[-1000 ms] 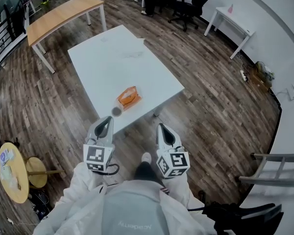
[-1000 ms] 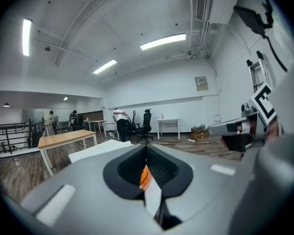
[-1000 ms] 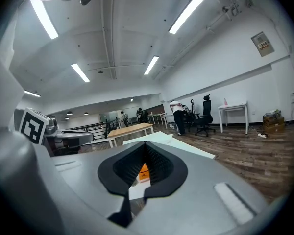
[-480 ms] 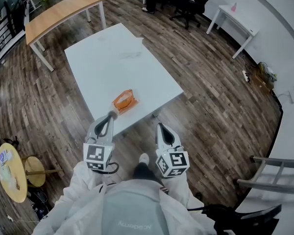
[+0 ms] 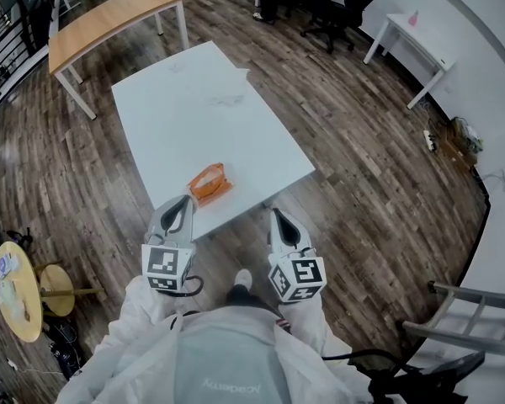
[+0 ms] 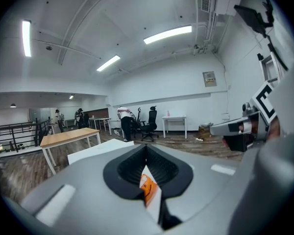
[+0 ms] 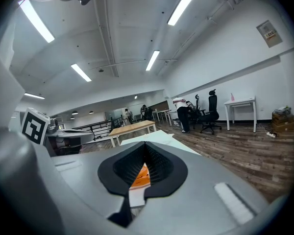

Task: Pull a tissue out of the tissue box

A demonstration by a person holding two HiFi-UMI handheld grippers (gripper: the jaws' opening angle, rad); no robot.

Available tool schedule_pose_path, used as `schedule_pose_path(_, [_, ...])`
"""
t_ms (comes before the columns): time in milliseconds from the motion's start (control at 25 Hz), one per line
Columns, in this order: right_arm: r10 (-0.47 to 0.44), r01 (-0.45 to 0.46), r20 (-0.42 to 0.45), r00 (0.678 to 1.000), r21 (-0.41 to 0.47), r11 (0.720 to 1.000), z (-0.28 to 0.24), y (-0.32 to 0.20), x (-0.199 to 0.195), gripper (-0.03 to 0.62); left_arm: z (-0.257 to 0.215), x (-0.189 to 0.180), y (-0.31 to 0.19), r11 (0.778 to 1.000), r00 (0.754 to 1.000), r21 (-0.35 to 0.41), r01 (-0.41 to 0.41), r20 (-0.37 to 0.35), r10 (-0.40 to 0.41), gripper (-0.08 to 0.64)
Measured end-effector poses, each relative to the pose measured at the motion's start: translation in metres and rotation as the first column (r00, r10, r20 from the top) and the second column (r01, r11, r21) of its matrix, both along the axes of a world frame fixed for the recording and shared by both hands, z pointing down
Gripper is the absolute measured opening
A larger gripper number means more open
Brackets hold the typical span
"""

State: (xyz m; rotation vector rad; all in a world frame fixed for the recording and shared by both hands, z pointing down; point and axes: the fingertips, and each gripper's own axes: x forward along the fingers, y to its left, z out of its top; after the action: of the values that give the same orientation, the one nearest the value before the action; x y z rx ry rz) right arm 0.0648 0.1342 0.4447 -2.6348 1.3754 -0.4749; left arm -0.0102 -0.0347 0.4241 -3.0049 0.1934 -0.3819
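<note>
An orange tissue box (image 5: 209, 183) lies near the front edge of the white table (image 5: 202, 108). Both grippers are held side by side in front of that edge, pointing toward the table. The left gripper (image 5: 179, 210) has its tip just short of the box, on its near left. The right gripper (image 5: 279, 220) hangs over the floor, right of the table's corner. Each has its jaws closed together with nothing between them. In the left gripper view the box (image 6: 148, 187) peeks out behind the left gripper (image 6: 146, 148). The right gripper view shows the box (image 7: 141, 175) behind the right gripper (image 7: 145, 145).
A wooden table (image 5: 109, 19) stands at the back left and a white desk (image 5: 408, 36) at the back right. Office chairs (image 5: 341, 7) and a standing person are beyond the table. A small round yellow table (image 5: 17, 289) sits low left, a chair frame (image 5: 471, 301) low right.
Both grippers have moved forward toward the table. The tissue box now sits closer to the left gripper's tip. Both jaws have stayed closed.
</note>
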Motion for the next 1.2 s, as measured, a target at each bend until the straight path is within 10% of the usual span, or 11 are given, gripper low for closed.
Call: schedule_pose_path(1200, [-0.11,0.109,0.037,0.993,0.027,0.994,0.011,-0.014,0.04,0.0,-0.003,0.016,-0.012,0.991,0.991,0.035,0.131,0.029,-0.132,0.0])
